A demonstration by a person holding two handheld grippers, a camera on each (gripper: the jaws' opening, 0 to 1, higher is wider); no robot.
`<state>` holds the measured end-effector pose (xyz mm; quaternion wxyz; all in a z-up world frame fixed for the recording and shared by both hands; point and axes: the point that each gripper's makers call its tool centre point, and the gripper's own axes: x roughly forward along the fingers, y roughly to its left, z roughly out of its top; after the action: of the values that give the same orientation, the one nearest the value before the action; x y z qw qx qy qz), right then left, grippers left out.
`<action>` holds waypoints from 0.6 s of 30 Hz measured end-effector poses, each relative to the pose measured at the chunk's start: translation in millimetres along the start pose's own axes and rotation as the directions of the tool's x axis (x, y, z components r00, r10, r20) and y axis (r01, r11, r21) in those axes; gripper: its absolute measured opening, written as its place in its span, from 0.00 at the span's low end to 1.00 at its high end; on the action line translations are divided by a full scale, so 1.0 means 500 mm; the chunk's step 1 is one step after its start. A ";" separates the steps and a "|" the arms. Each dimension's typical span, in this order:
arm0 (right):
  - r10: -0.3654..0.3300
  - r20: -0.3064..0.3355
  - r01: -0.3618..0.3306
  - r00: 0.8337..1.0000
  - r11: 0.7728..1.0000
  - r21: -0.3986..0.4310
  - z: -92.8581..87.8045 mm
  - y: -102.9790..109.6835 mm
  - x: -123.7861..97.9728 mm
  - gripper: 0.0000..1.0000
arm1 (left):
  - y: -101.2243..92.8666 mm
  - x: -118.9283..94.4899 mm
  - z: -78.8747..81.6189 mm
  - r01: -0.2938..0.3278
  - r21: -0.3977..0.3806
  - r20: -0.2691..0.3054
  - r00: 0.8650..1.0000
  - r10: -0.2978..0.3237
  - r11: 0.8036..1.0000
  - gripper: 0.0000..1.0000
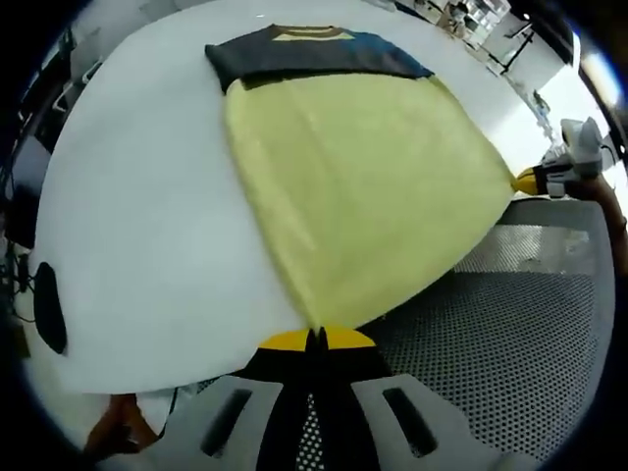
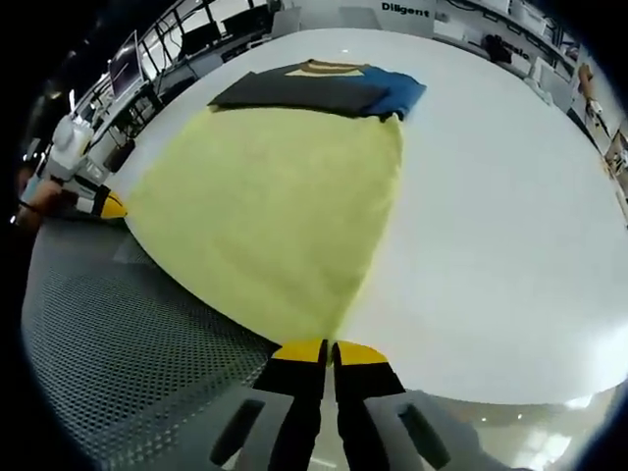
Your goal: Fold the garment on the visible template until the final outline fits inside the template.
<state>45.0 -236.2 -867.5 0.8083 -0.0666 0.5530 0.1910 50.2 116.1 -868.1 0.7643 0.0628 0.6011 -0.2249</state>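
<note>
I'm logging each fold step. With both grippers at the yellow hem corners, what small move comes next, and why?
Probably lift both corners together and carry the hem toward the dark sleeves. The left gripper and right gripper look shut on the garment, which lies flat at full length on the white table.

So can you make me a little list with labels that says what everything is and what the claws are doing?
garment: yellow shirt with dark sleeves, lying flat
surface: white table, perforated mat at its edge
left claw: shut on a bottom corner of the yellow shirt
right claw: shut on the other bottom corner
template: cannot tell its outline
</note>
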 end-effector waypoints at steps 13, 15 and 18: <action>-0.021 0.130 0.019 0.991 1.000 0.016 0.066 -0.013 -0.023 0.00 | 0.005 -0.032 0.039 -0.006 -0.059 0.105 0.994 0.012 0.998 0.00; -0.026 0.158 0.023 0.987 1.000 0.022 0.081 -0.016 -0.029 0.00 | 0.010 -0.042 0.059 -0.007 -0.068 0.146 0.989 0.017 0.998 0.00; -0.036 0.197 0.034 0.980 0.999 0.017 0.106 -0.021 -0.037 0.00 | 0.015 -0.054 0.082 -0.009 -0.068 0.179 0.984 0.021 0.998 0.00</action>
<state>89.2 -233.5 -831.7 0.8627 -0.0514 0.4704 0.1786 85.3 114.8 -832.9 0.8188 0.0211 0.5364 -0.2034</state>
